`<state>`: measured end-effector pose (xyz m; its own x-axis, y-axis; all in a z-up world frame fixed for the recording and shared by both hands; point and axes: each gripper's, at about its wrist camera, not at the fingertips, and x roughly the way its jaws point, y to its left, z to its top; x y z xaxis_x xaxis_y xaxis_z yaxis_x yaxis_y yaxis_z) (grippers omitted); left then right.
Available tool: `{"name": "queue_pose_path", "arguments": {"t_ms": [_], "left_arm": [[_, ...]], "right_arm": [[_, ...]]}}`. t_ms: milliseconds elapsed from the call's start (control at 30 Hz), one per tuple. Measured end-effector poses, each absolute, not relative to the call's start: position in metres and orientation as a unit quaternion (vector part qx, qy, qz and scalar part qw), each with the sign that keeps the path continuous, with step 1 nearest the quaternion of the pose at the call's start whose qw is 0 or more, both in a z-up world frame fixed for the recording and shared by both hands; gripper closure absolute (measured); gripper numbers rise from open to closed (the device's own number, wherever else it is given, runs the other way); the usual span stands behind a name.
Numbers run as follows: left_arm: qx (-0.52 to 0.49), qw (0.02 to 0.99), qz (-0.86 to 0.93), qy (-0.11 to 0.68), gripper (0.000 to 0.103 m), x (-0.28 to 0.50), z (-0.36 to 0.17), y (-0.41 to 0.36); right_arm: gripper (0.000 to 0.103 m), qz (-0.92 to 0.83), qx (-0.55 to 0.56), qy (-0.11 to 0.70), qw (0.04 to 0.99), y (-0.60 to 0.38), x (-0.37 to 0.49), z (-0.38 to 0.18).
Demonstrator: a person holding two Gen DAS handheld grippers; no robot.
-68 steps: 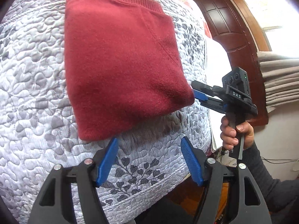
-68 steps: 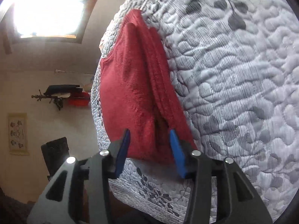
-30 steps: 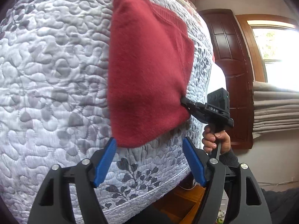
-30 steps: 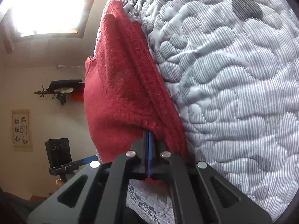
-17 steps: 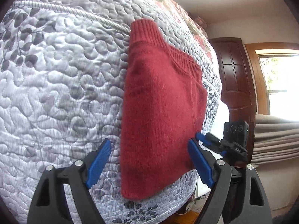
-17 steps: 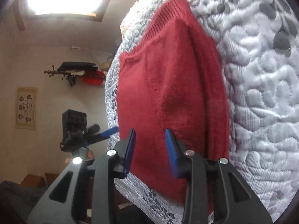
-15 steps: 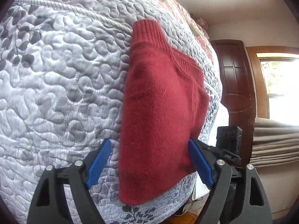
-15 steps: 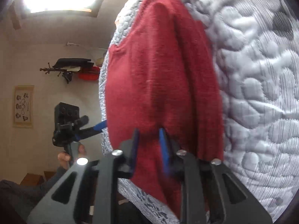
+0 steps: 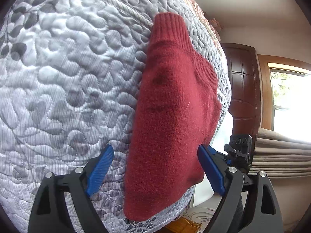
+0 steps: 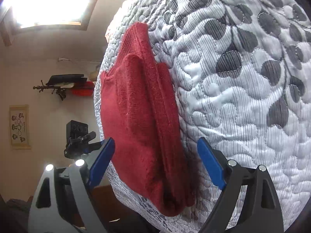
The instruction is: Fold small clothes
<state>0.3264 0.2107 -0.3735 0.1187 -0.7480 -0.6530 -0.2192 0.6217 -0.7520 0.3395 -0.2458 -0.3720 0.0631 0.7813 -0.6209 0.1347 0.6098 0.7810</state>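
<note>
Quilt (image 9: pixel 58 77) bears folded sweater (image 9: pixel 171 116); left gripper (image 9: pixel 155 167), right gripper (image 10: pixel 155 165) agape.

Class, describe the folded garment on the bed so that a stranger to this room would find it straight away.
Start with the quilted grey-and-white bedspread with its leaf pattern. Near its edge lies the red knitted sweater, folded into a compact stack with a ribbed band at its far end. It is the only red item on the pale quilt.
</note>
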Motion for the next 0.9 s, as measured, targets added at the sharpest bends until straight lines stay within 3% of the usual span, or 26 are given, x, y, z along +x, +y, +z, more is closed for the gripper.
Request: {"name": "queue_pose_path", "arguments": {"t_ms": [400, 500, 533, 667, 733, 900], "left_arm": [[-0.405, 0.597, -0.256, 0.644, 0.014, 0.348, -0.402, 0.18], [-0.392, 0.591, -0.256, 0.657, 0.019, 0.345, -0.411, 0.17], [-0.381, 0.594, -0.253, 0.662, 0.029, 0.344, -0.412, 0.166], [-0.374, 0.603, -0.237, 0.663, 0.045, 0.339, -0.411, 0.171], [-0.369, 0.607, -0.237, 0.662, 0.055, 0.338, -0.407, 0.173], [-0.341, 0.635, -0.241, 0.65, 0.061, 0.332, -0.378, 0.183]], "right_arm": [[0.01, 0.27, 0.337, 0.661, 0.613, -0.176, 0.356, -0.4], [0.012, 0.269, 0.334, 0.659, 0.618, -0.168, 0.353, -0.397], [0.017, 0.271, 0.333, 0.658, 0.619, -0.172, 0.347, -0.396], [0.052, 0.265, 0.333, 0.657, 0.622, -0.162, 0.343, -0.393], [0.056, 0.262, 0.322, 0.65, 0.636, -0.157, 0.34, -0.385], [0.061, 0.266, 0.305, 0.627, 0.666, -0.135, 0.328, -0.354]]}}
